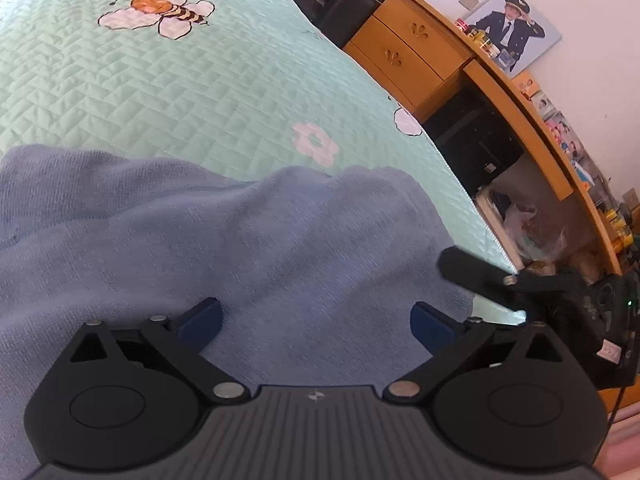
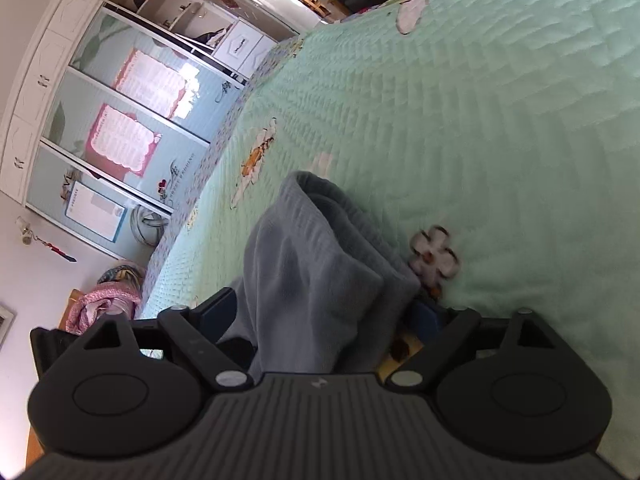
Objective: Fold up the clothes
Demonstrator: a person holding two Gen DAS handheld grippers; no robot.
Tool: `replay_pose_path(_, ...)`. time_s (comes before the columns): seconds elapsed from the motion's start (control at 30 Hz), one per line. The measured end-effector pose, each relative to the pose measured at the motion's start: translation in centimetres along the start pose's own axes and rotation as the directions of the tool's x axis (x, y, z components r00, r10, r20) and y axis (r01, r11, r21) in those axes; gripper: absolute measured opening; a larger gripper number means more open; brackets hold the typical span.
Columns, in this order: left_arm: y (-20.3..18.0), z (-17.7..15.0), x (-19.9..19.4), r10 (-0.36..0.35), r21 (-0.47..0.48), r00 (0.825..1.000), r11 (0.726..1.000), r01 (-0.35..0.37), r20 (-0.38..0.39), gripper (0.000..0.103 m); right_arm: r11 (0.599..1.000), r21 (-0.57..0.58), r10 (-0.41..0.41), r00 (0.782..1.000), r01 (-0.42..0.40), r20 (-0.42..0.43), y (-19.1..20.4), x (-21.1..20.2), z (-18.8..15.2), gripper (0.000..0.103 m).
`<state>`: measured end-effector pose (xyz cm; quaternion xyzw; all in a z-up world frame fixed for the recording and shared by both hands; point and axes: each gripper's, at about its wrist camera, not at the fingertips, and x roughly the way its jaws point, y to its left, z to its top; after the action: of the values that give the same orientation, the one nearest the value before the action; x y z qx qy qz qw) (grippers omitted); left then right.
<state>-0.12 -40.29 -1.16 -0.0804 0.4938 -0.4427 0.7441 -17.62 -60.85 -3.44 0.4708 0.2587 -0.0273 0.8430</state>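
A blue-grey fleece garment (image 1: 240, 240) lies spread on the mint-green quilted bedspread (image 1: 180, 92). My left gripper (image 1: 316, 320) hovers just above it with its jaws wide apart, and nothing is pinched between the blue pads (image 1: 202, 322). In the right wrist view, a bunched fold of the same garment (image 2: 320, 264) lies loosely between the spread jaws of my right gripper (image 2: 324, 314). The cloth partly hides the right pad, and neither pad presses on it. The black finger of the other gripper (image 1: 472, 272) shows at the garment's right edge.
The bedspread (image 2: 480, 120) carries bee and flower patches. A wooden desk with drawers (image 1: 404, 48) and cluttered shelves runs along the bed's right side. On the other side stand a mirrored wardrobe (image 2: 120, 120) and a pink bundle (image 2: 104, 304) on the floor.
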Motion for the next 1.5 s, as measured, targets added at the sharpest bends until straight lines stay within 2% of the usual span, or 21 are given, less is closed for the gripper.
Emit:
replay_pose_path(0.17,1.4,0.2,-0.4,-0.065,-0.080,0.998,0.995,0.066,0.010,0.103,0.999,-0.041,0.010,0.999,-0.008,0.039,0.5,0.5,0.1,0.102)
replay_pose_path(0.23,1.5,0.2,-0.5,-0.070,-0.090,0.997,0.993,0.071,0.015,0.103,0.999,-0.053,0.010,0.998,-0.007,0.065,0.2,-0.1,-0.1,0.076)
replay_pose_path(0.27,1.4,0.2,-0.6,-0.069,-0.092,0.997,0.993,0.070,0.017,0.103,0.999,-0.038,0.017,0.998,-0.014,0.066,-0.3,-0.2,-0.2,0.046)
replay_pose_path(0.3,1.4,0.2,-0.8,-0.069,-0.106,0.997,0.992,0.071,0.023,0.103,0.999,-0.007,0.033,0.997,-0.032,0.063,-1.0,-0.2,-0.2,0.024)
replay_pose_path(0.37,1.4,0.2,-1.4,-0.069,-0.136,0.997,0.988,0.073,0.035,0.102,0.999,-0.004,0.043,0.997,-0.043,0.069,-1.5,-0.4,-0.5,0.023)
replay_pose_path(0.43,2.2,0.0,-3.1,-0.094,-0.210,0.994,0.972,0.105,0.063,0.101,0.989,-0.147,0.009,0.994,0.007,0.107,0.8,-1.0,-1.1,0.022)
replay_pose_path(0.47,2.7,-0.1,-4.1,-0.105,-0.246,0.991,0.962,0.122,0.080,0.101,0.960,-0.276,-0.012,0.989,0.052,0.145,2.9,-1.5,-1.7,0.022)
replay_pose_path(0.5,3.5,-0.5,-5.6,-0.115,-0.271,0.987,0.952,0.141,0.112,0.101,0.894,-0.433,-0.031,0.980,0.115,0.196,5.3,-1.8,-2.9,0.022)
replay_pose_path(0.53,4.4,-0.9,-7.1,-0.123,-0.295,0.982,0.942,0.161,0.143,0.101,0.781,-0.599,-0.029,0.968,0.177,0.249,8.0,-2.1,-4.8,0.022)
replay_pose_path(0.6,6.4,-1.9,-10.1,-0.100,-0.349,0.979,0.924,0.158,0.180,0.101,0.496,-0.834,0.033,0.954,0.243,0.297,12.5,-2.3,-9.2,0.022)
replay_pose_path(0.7,9.8,-3.8,-14.3,-0.021,-0.438,0.979,0.892,0.110,0.202,0.101,0.107,-0.973,0.125,0.968,0.207,0.219,16.1,-1.7,-16.4,0.021)
replay_pose_path(0.77,11.5,-5.2,-16.7,0.032,-0.475,0.976,0.877,0.076,0.216,0.101,-0.058,-0.982,0.143,0.975,0.177,0.168,16.6,-1.1,-20.1,0.021)
replay_pose_path(0.87,13.2,-7.0,-19.7,0.074,-0.517,0.966,0.853,0.068,0.250,0.101,-0.122,-0.980,0.117,0.983,0.156,0.141,16.1,-0.1,-22.3,0.021)
replay_pose_path(0.93,13.1,-7.0,-20.7,0.075,-0.511,0.960,0.856,0.076,0.269,0.101,-0.160,-0.975,0.098,0.986,0.151,0.136,15.6,0.5,-23.6,0.021)
replay_pose_path(1.03,11.1,-5.4,-21.6,0.026,-0.425,0.949,0.898,0.116,0.313,0.101,-0.207,-0.964,0.097,0.984,0.167,0.150,15.3,1.0,-24.7,0.021)
replay_pose_path(1.17,6.9,-2.9,-21.3,-0.125,-0.264,0.929,0.938,0.225,0.348,0.102,-0.265,-0.951,0.090,0.986,0.158,0.139,15.2,1.5,-26.1,0.021)
replay_pose_path(1.23,5.8,-2.3,-19.6,-0.176,-0.226,0.935,0.941,0.251,0.308,0.102,-0.282,-0.949,0.081,0.989,0.145,0.127,15.2,2.1,-26.6,0.021)
replay_pose_path(1.3,5.9,-2.3,-16.7,-0.130,-0.269,0.970,0.945,0.185,0.207,0.102,-0.283,-0.949,0.075,0.989,0.141,0.124,15.2,2.3,-26.9,0.021)
replay_pose_path(1.33,6.6,-2.8,-15.2,-0.099,-0.306,0.983,0.941,0.143,0.155,0.102,-0.281,-0.950,0.073,0.990,0.138,0.123,15.2,2.3,-27.1,0.021)
replay_pose_path(1.4,8.4,-4.0,-13.0,-0.085,-0.380,0.993,0.918,0.111,0.084,0.099,-0.272,-0.954,0.063,0.992,0.126,0.113,15.3,2.4,-27.1,0.021)
replay_pose_path(1.5,10.6,-5.4,-13.8,-0.137,-0.486,0.978,0.851,0.198,0.159,0.092,-0.274,-0.956,0.048,0.994,0.108,0.099,15.1,2.7,-27.1,0.021)
